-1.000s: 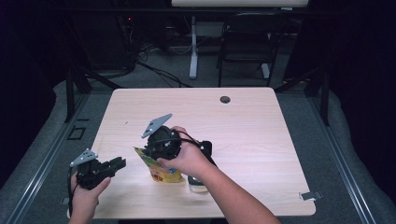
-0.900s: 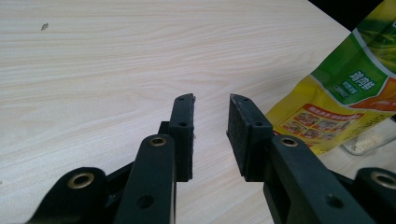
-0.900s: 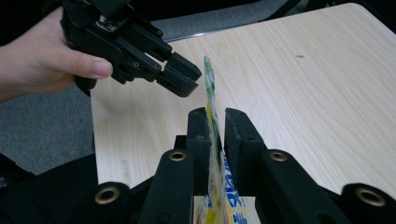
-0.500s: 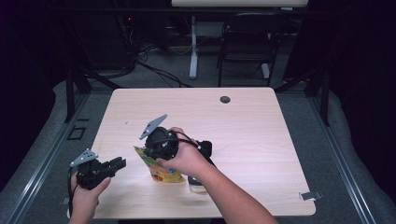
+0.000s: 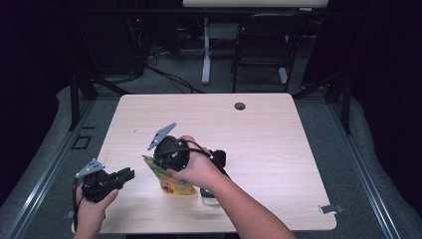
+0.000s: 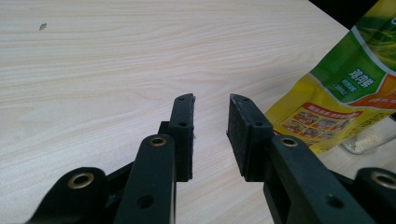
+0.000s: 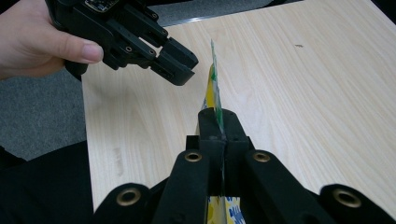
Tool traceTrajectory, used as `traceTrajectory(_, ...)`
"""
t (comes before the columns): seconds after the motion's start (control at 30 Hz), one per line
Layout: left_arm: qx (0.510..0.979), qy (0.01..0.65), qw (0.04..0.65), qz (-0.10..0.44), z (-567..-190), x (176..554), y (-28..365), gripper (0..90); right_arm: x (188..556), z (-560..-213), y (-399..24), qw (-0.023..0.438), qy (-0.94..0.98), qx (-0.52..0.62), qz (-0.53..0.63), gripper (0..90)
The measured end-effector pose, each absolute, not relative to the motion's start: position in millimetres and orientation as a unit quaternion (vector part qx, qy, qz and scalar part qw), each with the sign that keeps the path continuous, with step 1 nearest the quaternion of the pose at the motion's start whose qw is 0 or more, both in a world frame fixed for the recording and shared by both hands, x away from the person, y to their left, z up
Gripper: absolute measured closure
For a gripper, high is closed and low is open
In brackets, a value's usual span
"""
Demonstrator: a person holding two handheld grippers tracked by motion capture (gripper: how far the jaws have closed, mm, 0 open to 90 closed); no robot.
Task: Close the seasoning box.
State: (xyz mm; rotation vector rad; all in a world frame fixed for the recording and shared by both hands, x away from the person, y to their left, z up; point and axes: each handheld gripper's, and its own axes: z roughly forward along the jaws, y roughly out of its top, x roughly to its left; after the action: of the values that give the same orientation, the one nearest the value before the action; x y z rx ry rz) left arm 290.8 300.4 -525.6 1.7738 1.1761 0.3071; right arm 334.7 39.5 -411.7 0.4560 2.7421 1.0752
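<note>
Yellow and green printed plastic pouch (image 5: 169,179) stands on my pale wooden table (image 5: 278,149), near its front edge. My right gripper (image 7: 218,122) has just closed and pinches its top edge. My left gripper (image 6: 211,122), jaws apart on nothing, hovers just beside it.

The table (image 5: 278,149) is lit evenly from above and stands out pale and bright, while everything around it sinks into near black beyond the grey floor strip. Shadows on the table are soft and short (a faint one lies beside the yellow pouch (image 5: 171,181)). The high view is grainy and slightly soft. In both gripper views the table grain is sharp, without glare, and the black jaws nearest the lens look a little blurred.
</note>
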Motion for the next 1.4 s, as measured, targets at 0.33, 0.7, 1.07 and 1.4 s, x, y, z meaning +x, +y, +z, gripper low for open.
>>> traceTrajectory(0.33,0.729,0.479,0.473,0.120,-527.1,290.8,299.2,71.5,333.0,-411.6,37.9,0.090,0.916,0.150,0.361,90.0)
traceTrajectory(0.7,0.731,0.478,0.472,0.121,-526.7,290.4,297.7,71.1,332.4,-406.5,28.2,0.083,0.905,0.158,0.388,90.0)
traceTrajectory(1.07,0.731,0.475,0.474,0.124,-526.1,288.4,295.1,69.5,330.9,-397.4,16.0,0.089,0.893,0.166,0.409,90.0)
traceTrajectory(1.4,0.738,0.469,0.470,0.116,-527.1,286.6,291.4,66.7,327.7,-384.8,1.6,0.092,0.881,0.167,0.433,90.0)
